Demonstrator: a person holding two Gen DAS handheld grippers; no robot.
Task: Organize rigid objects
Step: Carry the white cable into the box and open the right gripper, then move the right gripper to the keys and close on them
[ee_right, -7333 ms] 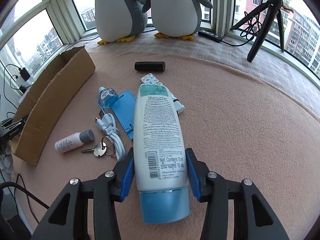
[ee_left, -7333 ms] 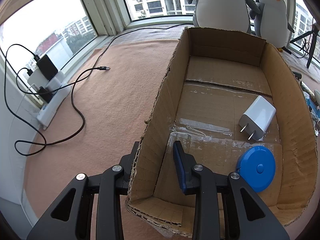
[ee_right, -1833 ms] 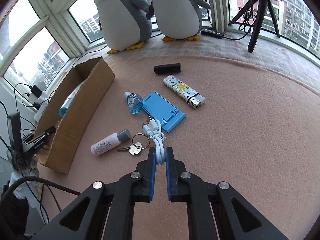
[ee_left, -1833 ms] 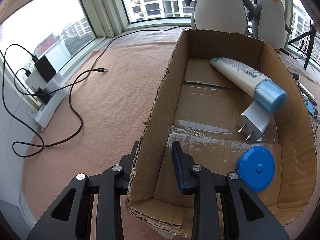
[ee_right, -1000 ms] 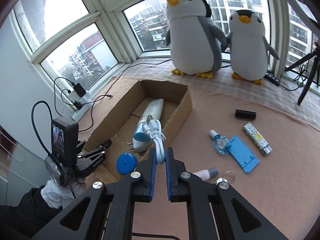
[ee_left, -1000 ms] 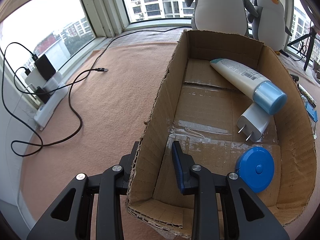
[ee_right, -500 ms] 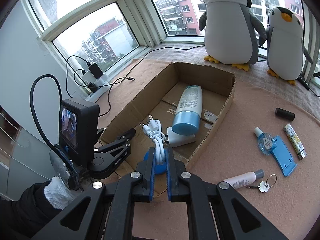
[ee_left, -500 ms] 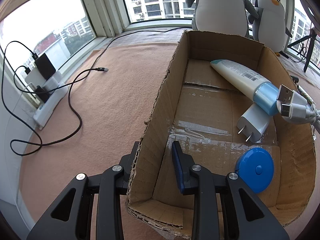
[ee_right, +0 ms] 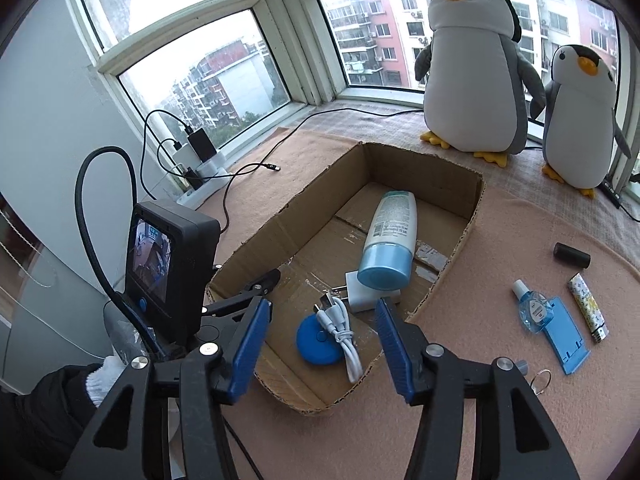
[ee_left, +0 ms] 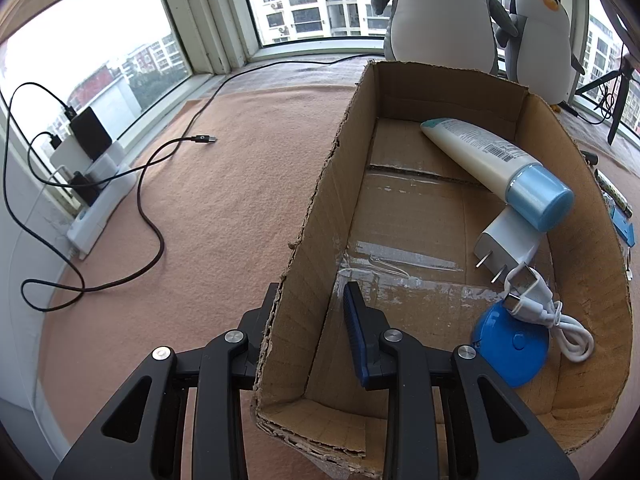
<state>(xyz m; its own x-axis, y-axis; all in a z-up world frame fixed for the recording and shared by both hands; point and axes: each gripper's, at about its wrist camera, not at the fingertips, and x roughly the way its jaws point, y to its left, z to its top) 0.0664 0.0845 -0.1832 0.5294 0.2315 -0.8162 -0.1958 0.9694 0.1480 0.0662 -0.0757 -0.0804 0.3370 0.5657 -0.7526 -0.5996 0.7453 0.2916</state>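
Right gripper jaws wide, empty, above cardboard box. White cable in box, draped over blue disc. Left gripper clamped on box wall. Advice: retract straight up, clear rim, then approach small bottle on table.

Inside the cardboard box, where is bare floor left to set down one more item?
The box floor is bare along its left wall, left of the tube, back to the far wall. The near right corner is crowded: charger, blue disc, white cable.
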